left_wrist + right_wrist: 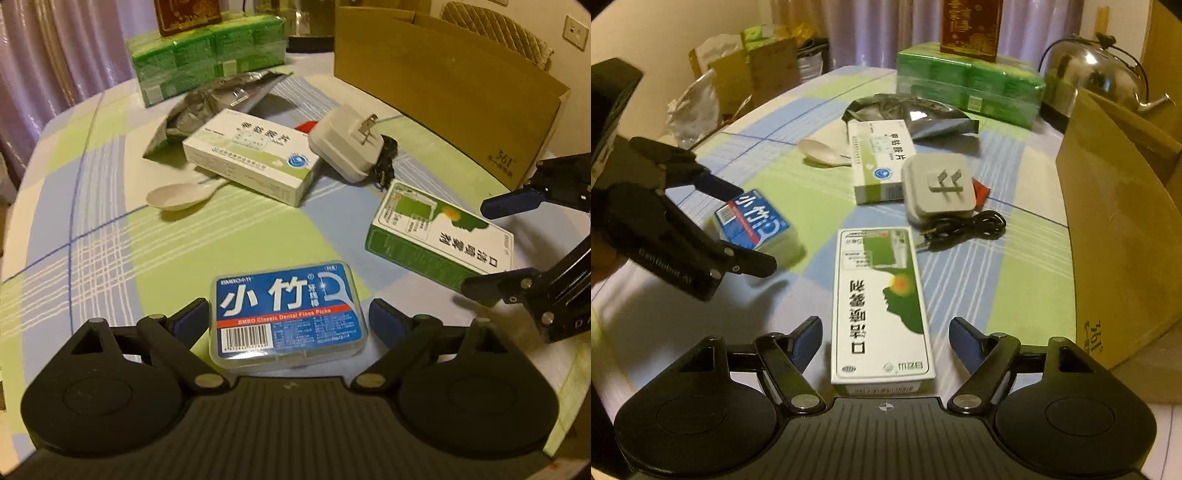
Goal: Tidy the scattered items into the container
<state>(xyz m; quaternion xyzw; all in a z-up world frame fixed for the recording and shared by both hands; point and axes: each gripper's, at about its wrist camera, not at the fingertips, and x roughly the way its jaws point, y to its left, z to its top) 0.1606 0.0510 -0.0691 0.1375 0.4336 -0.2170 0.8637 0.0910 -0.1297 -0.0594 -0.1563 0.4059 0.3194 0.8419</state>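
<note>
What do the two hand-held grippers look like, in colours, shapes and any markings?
Both look alike. The left hand-held gripper has a matte black body with a ribbed centre plate, two rounded lobes, silver pivot pins and dark blue pads on its fingers. The right hand-held gripper is the same, with a small white crosshair mark on its plate. From the right wrist view, the left one carries faint lettering on its side.

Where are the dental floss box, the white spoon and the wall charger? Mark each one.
dental floss box (286,314), left wrist view, on its blue label.
white spoon (177,197), left wrist view, on its bowl.
wall charger (938,192), right wrist view, on the pronged face.
</note>
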